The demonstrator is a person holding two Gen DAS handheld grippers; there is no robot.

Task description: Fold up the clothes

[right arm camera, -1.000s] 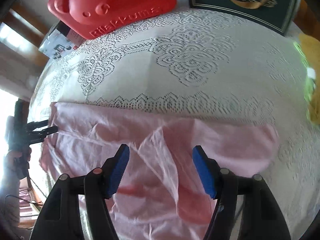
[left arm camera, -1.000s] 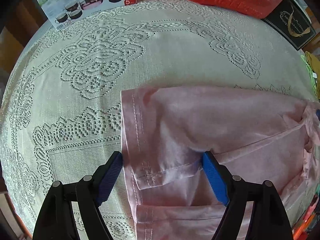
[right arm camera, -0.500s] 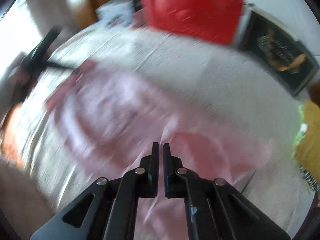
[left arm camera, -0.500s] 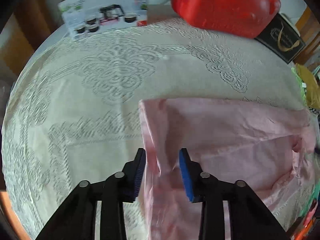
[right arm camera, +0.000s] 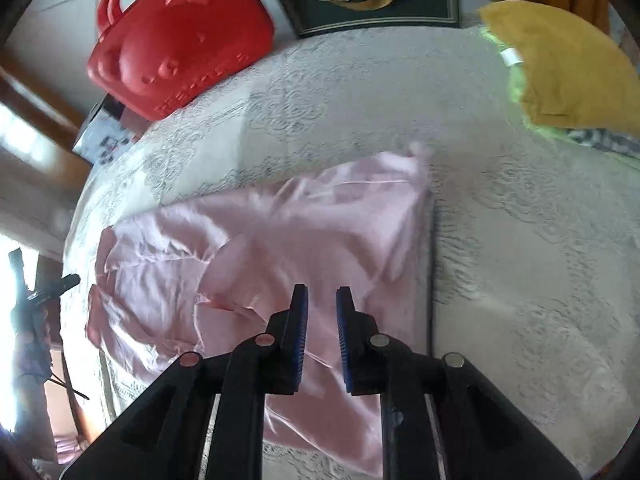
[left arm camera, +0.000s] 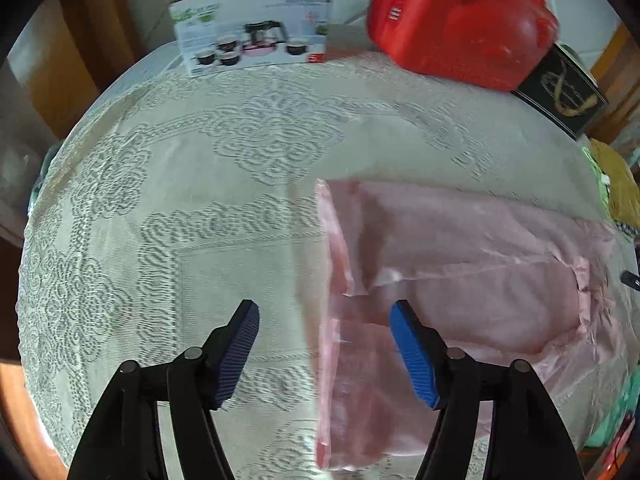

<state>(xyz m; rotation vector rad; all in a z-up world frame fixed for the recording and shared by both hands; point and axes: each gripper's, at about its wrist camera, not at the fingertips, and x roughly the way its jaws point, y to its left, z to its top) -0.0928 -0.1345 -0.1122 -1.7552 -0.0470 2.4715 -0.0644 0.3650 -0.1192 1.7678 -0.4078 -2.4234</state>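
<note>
A pink satin garment (left arm camera: 460, 272) lies folded on the lace tablecloth (left arm camera: 200, 200); its hemmed left edge runs down the middle of the left wrist view. My left gripper (left arm camera: 324, 316) is open and empty, raised above that edge. In the right wrist view the garment (right arm camera: 280, 248) lies spread under my right gripper (right arm camera: 322, 300), whose jaws stand a narrow gap apart with nothing between them. The left gripper shows small at the far left (right arm camera: 52, 288).
A red plastic case (left arm camera: 460, 20), a tea-set box (left arm camera: 256, 28) and a dark gift box (left arm camera: 560, 92) stand along the table's far edge. A mustard-yellow cloth (right arm camera: 560, 68) lies at the right. The tablecloth (right arm camera: 520, 240) covers the table.
My left gripper closed on the garment's edge, then opened and lifted off it. My right gripper shut, swung across the garment, and now stands slightly apart. The garment's front part now lies folded over.
</note>
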